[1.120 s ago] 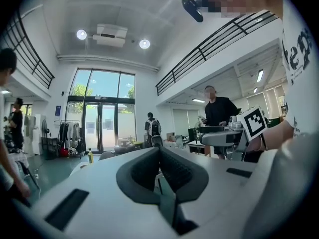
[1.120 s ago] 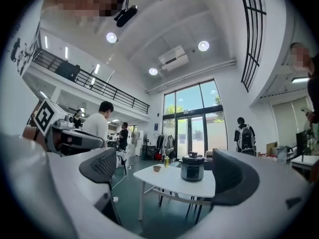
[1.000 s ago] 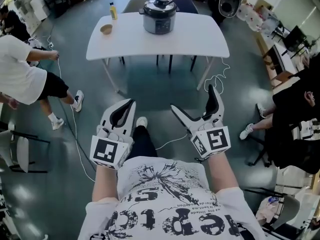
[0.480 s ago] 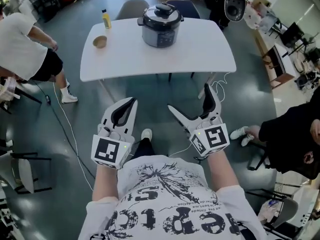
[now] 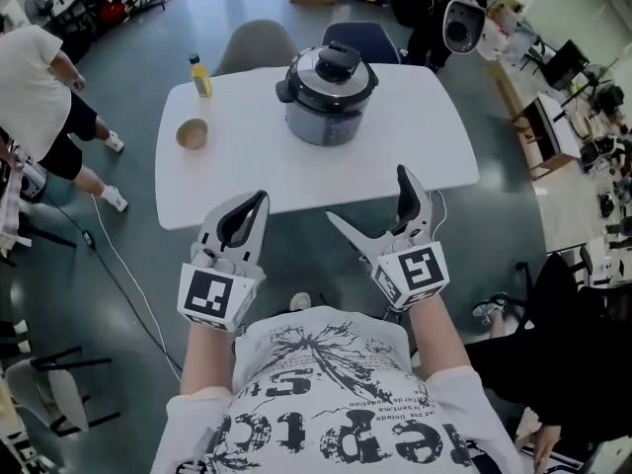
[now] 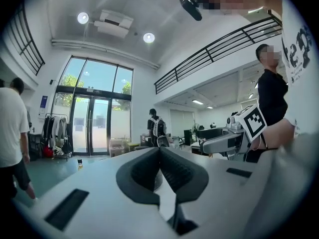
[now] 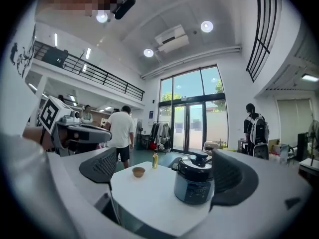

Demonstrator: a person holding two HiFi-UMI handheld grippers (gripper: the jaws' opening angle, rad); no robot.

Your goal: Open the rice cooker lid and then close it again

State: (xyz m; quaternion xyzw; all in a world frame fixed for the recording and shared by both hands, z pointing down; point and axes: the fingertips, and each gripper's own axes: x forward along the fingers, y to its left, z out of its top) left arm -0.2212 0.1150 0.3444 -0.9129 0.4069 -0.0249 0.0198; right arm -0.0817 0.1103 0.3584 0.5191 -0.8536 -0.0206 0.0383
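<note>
A grey rice cooker (image 5: 329, 95) with its black-knobbed lid down stands on the far half of a white table (image 5: 434, 156). In the right gripper view the rice cooker (image 7: 195, 185) shows between the spread jaws. My left gripper (image 5: 259, 201) hovers short of the table's near edge, jaws pressed together and empty. My right gripper (image 5: 367, 197) hangs beside it, wide open, nothing held. Both are well apart from the cooker. In the left gripper view my left gripper (image 6: 160, 149) has its pads touching, and my right gripper (image 6: 230, 139) shows at the right.
A small brown bowl (image 5: 192, 133) and a yellow bottle (image 5: 200, 76) sit on the table's left part. Two chairs (image 5: 259, 42) stand behind the table. A person in a white shirt (image 5: 39, 87) stands at the left. A white cable (image 5: 118, 275) runs over the floor.
The table and rice cooker have come nearer and lower in the head view, now close ahead of both grippers. The grippers keep their poses. The person at the left has shifted.
</note>
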